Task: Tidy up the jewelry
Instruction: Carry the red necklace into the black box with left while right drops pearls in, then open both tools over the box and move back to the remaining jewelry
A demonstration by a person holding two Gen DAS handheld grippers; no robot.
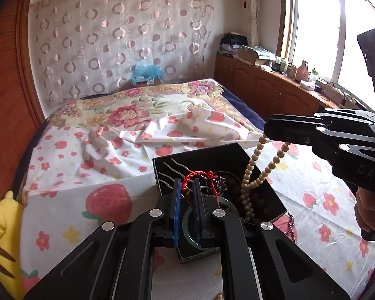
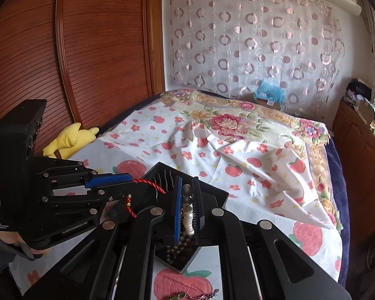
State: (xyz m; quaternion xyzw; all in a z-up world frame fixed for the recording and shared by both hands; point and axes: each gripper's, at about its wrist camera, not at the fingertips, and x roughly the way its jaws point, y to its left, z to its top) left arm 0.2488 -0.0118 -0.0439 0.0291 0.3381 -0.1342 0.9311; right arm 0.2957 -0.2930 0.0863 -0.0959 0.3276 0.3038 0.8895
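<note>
An open black jewelry box (image 1: 212,156) sits on the strawberry-print bedsheet, with dark beads and other pieces inside. My left gripper (image 1: 187,184) hangs over it, shut on a red cord (image 1: 200,175). A pale green bangle (image 1: 187,232) shows below its fingers. From the right, my right gripper (image 1: 268,130) is shut on a beige bead necklace (image 1: 253,161) whose loop dangles into the box. In the right wrist view the right gripper (image 2: 187,182) pinches the bead strand (image 2: 188,218) above the box (image 2: 213,192). The left gripper (image 2: 130,178) holds the red cord (image 2: 147,182) beside it.
A silver chain (image 1: 291,225) lies on the sheet right of the box, and more jewelry (image 2: 195,295) lies at the near edge. A yellow plush toy (image 2: 67,137) rests by the wooden wardrobe (image 2: 87,50). A cluttered cabinet (image 1: 275,85) runs under the window.
</note>
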